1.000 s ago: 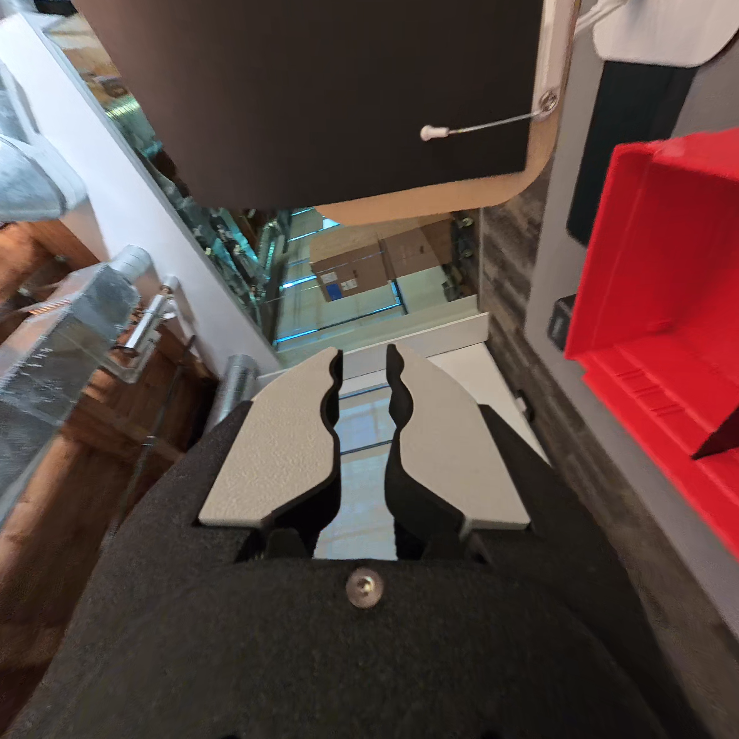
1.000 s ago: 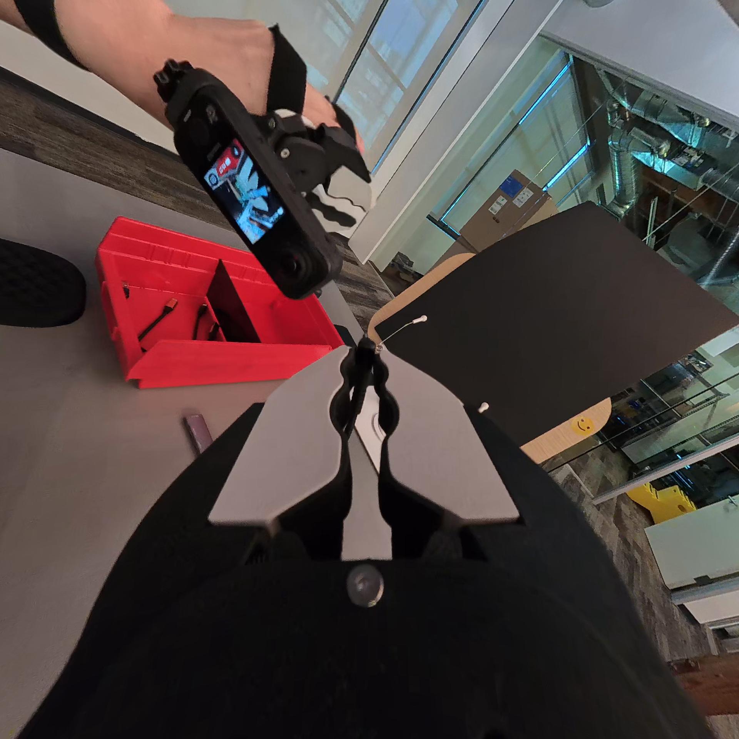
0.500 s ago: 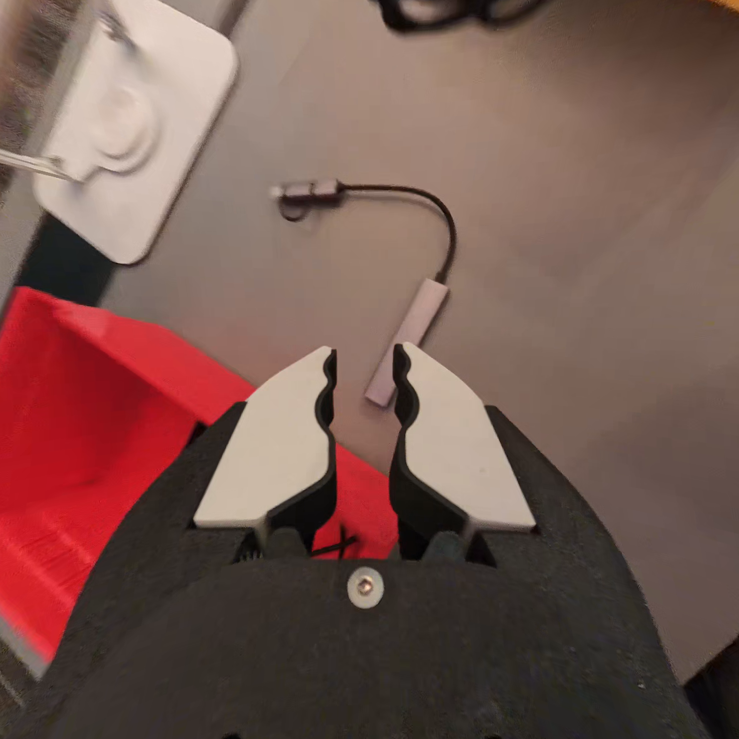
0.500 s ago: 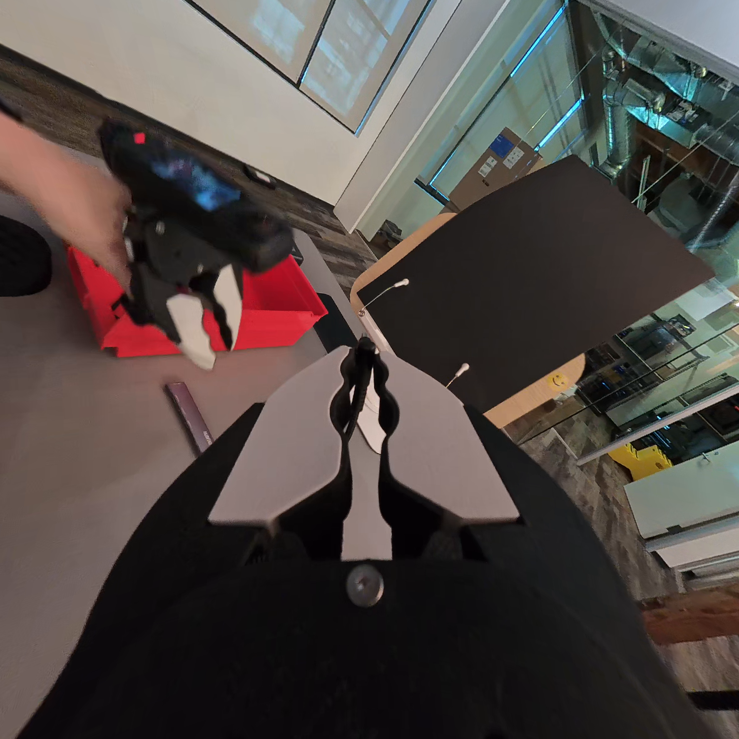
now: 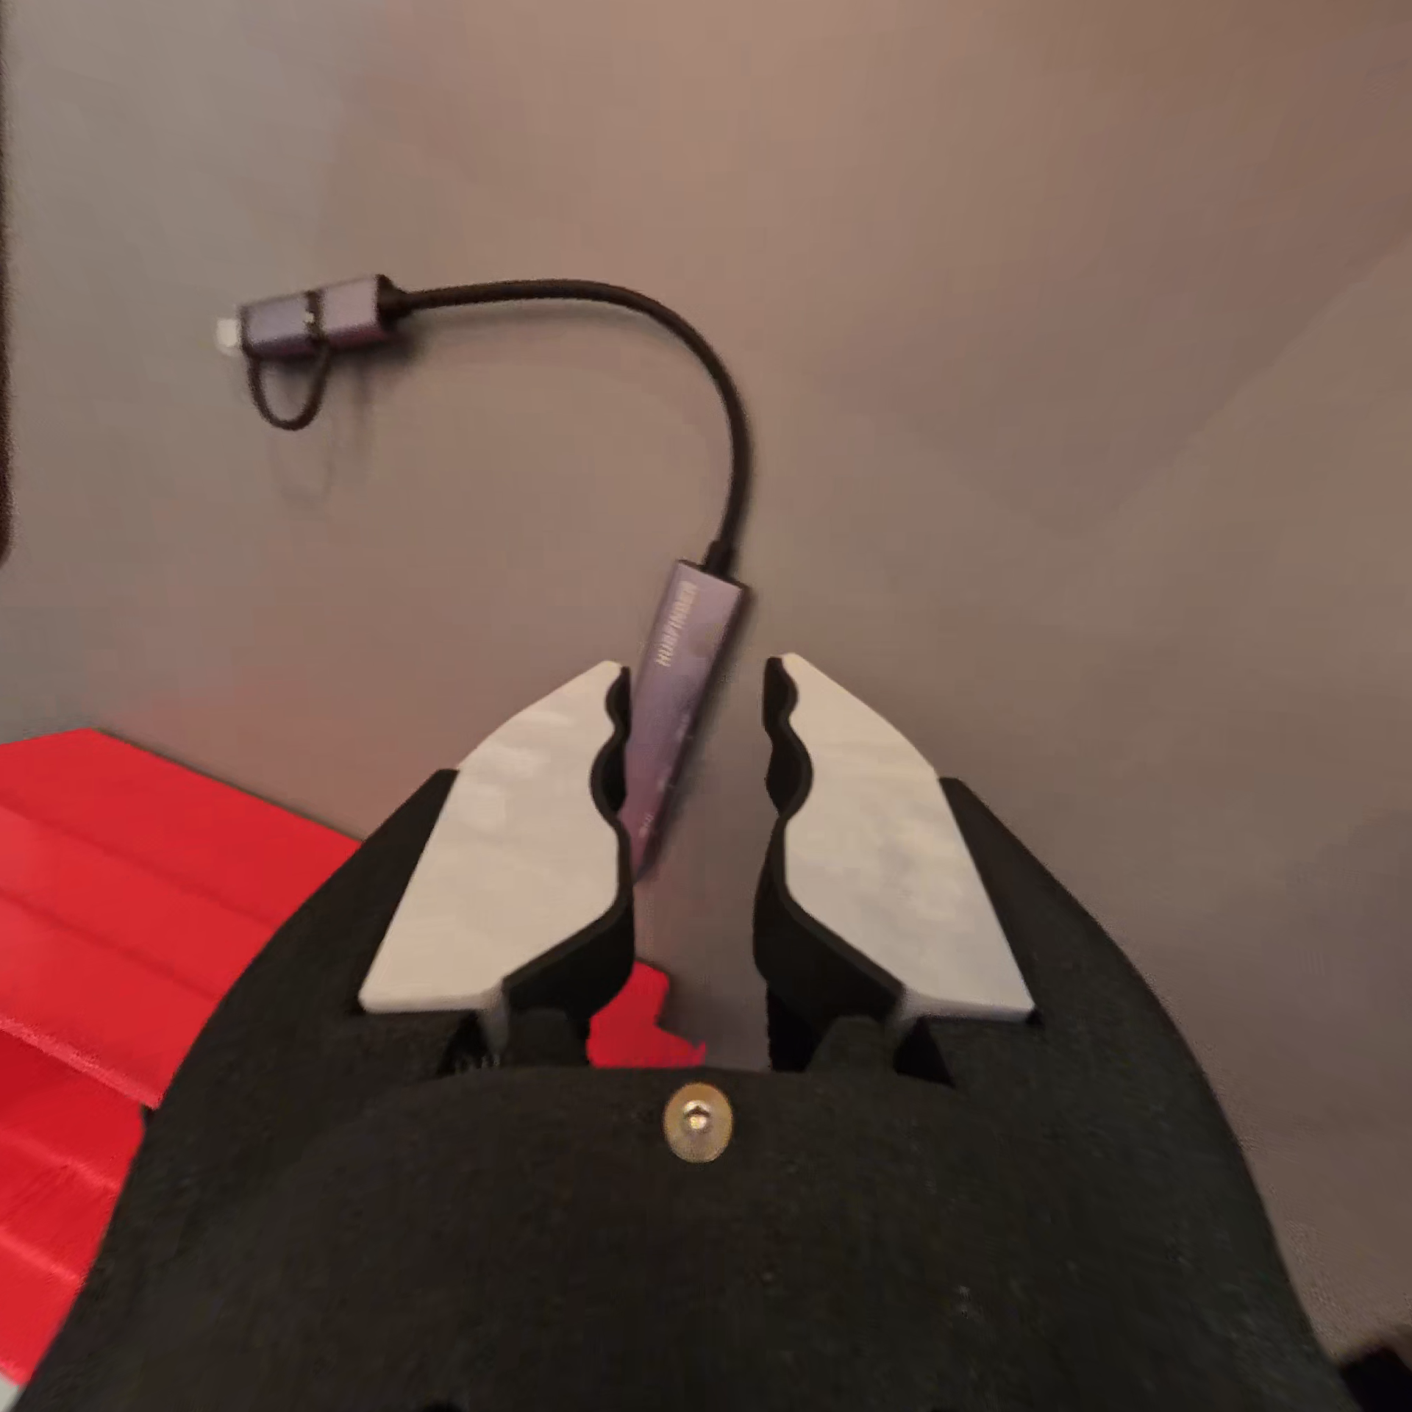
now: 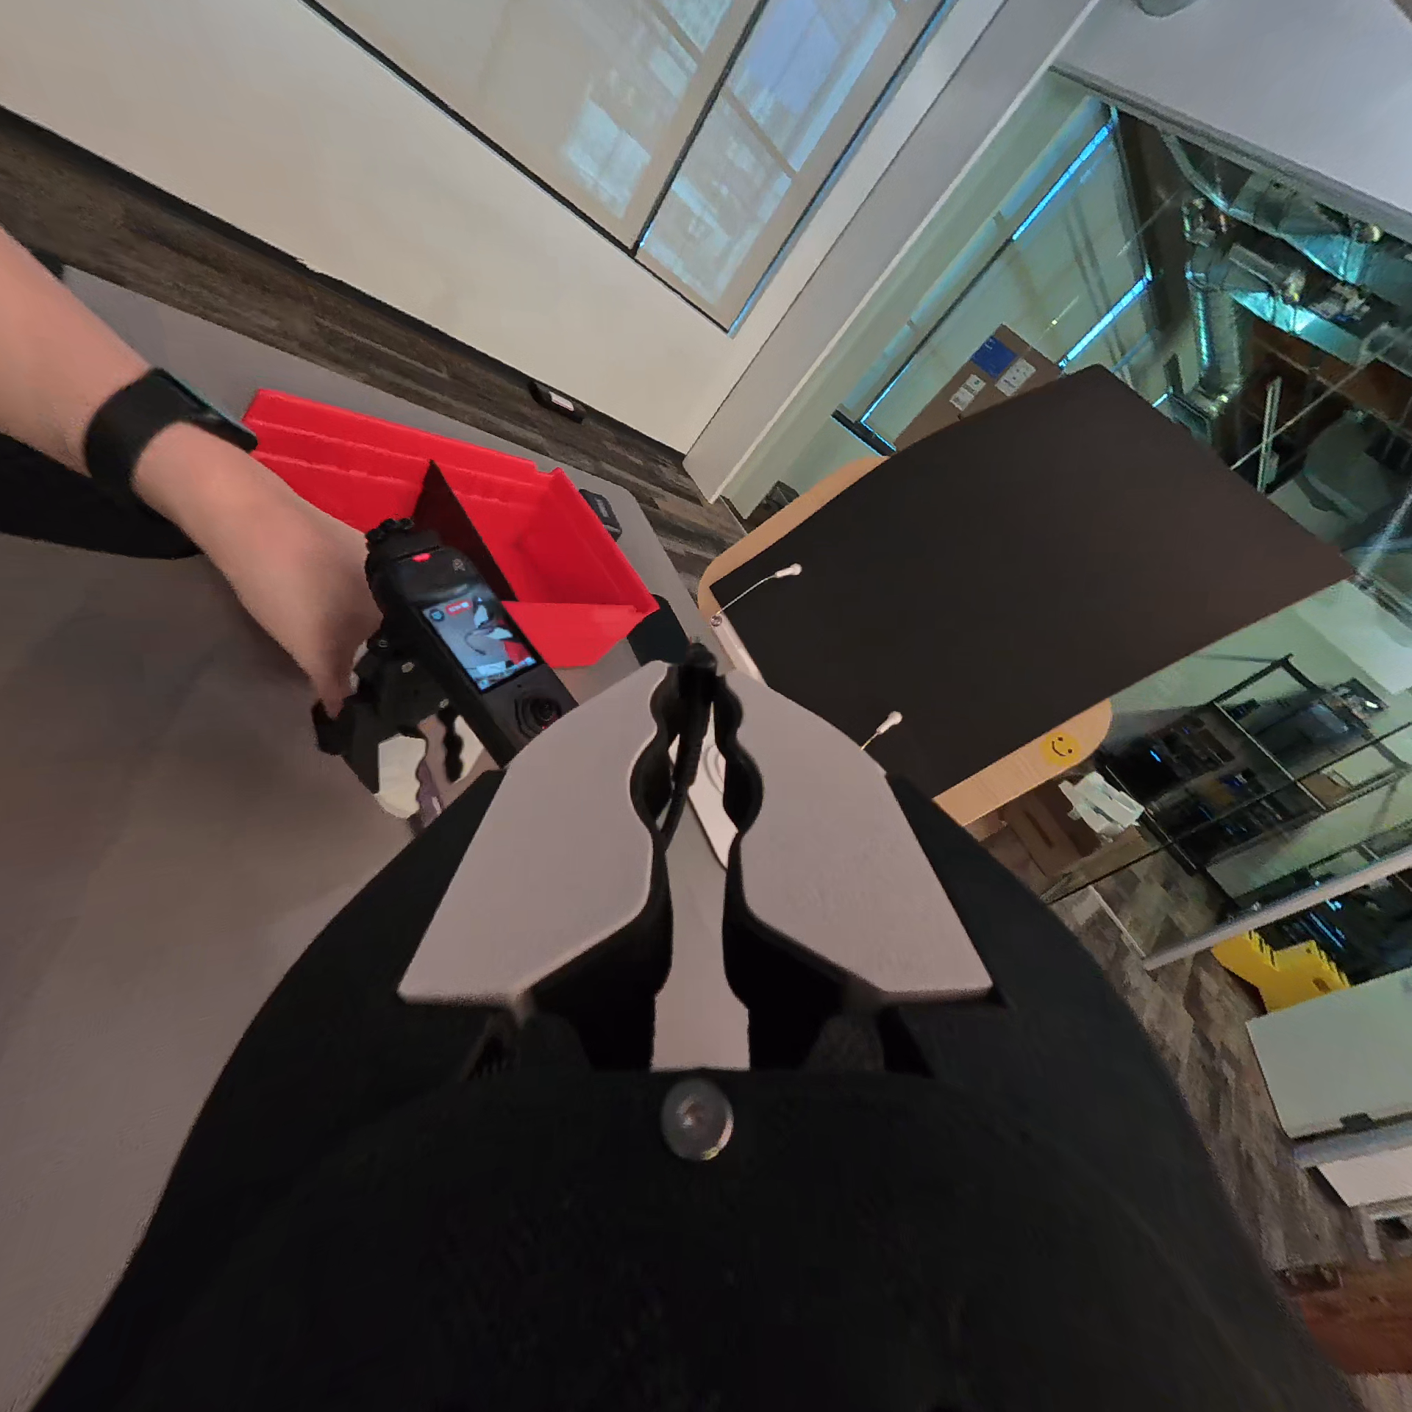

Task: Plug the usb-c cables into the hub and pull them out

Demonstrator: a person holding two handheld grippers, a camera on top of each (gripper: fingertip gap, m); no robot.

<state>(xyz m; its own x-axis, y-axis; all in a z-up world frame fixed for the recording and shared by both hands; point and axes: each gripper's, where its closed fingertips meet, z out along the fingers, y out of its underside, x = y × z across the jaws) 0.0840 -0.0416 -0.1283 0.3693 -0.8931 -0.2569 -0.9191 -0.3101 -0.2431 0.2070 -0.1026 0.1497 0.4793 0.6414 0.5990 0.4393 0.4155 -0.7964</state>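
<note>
From my left wrist camera, the red bin [image 5: 153, 879] sits at the left edge of the grey counter [image 5: 993, 382], left of the hub. Up and left of the hub lies its grey plug [image 5: 313, 321], with a small black loop hanging off it; a black lead [image 5: 710, 382] curves from there down into the hub's far end. The hub [image 5: 688, 665] itself is a slim grey-purple bar lying flat on the counter, with pale writing along its top that is too blurred to make out. My left claw [image 5: 695, 672] is released, spread around the hub's near end: the left finger [image 5: 535, 802] looks close against the hub's side, while bare counter shows between the hub and the right finger [image 5: 863, 802].

From my right wrist camera, the hand with the left claw shows low over the counter just in front of the bin. To its right, my right claw [image 6: 691, 676] is clenched on a thin black cable [image 6: 684, 764] running up between the pads.
</note>
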